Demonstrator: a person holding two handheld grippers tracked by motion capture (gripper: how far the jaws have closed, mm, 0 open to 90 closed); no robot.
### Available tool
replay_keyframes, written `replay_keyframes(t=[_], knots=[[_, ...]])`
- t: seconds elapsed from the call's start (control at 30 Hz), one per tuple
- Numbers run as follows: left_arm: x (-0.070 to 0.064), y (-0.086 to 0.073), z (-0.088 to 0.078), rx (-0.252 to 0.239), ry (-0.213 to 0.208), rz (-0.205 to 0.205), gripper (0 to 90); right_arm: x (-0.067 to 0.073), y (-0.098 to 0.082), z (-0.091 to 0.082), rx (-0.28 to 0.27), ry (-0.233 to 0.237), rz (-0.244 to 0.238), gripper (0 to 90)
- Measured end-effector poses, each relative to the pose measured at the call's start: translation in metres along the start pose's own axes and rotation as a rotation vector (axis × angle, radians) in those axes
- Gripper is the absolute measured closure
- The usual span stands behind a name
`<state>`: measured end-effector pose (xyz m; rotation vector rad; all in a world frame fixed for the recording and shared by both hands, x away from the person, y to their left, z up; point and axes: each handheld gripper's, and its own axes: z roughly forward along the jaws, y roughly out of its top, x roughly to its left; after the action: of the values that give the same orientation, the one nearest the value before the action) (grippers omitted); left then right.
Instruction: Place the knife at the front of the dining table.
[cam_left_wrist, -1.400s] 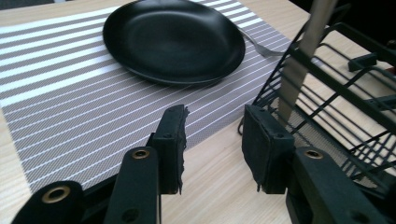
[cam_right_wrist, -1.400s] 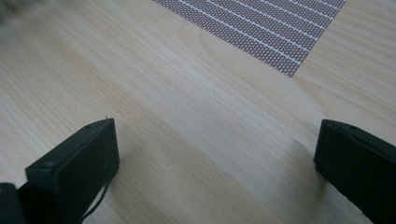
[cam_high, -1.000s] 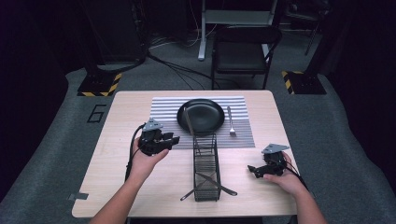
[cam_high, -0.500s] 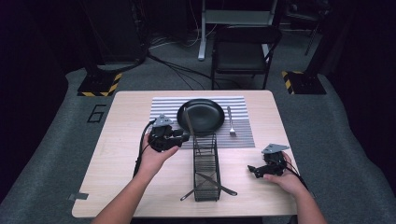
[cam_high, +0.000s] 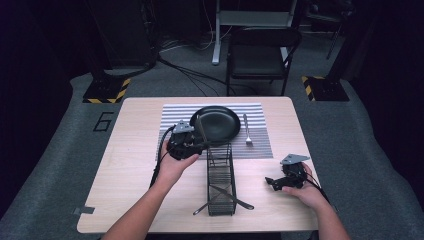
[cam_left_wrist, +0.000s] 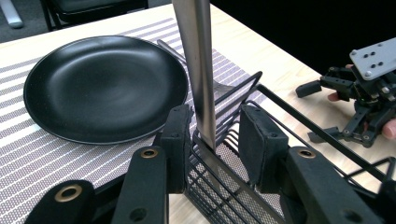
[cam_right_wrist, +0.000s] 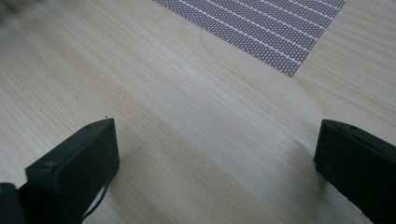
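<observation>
A flat steel utensil handle stands upright in the far end of the black wire basket, leaning over the black plate. My left gripper straddles that handle. Its jaws have just been closing, and a gap remains between the handle and the right pad. In the high view the left gripper sits at the basket's far left corner. My right gripper rests on the table right of the basket. It is wide open over bare wood, with nothing between its jaws.
The plate lies on a striped placemat, with a fork beside it on the right. More cutlery lies in the basket's near end and pokes out. A folding chair stands beyond the table.
My left hand has moved right, from the placemat's left side to the basket's far end, and its jaws now straddle the upright handle. The right hand has kept still.
</observation>
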<state>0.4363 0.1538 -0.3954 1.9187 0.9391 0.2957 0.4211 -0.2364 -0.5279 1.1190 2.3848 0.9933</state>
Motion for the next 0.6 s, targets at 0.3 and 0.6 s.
replay_keyframes(t=[0.3, 0.6], knots=[[0.0015, 0.0017, 0.0071, -0.014, 0.005, -0.012, 69.7, 0.0, 0.0, 0.0, 0.0, 0.0, 0.0, 0.0], [0.0022, 0.002, 0.0083, -0.025, 0.02, -0.008, 77.6, -0.0001, 0.0, 0.0, 0.0, 0.0, -0.001, 0.0]])
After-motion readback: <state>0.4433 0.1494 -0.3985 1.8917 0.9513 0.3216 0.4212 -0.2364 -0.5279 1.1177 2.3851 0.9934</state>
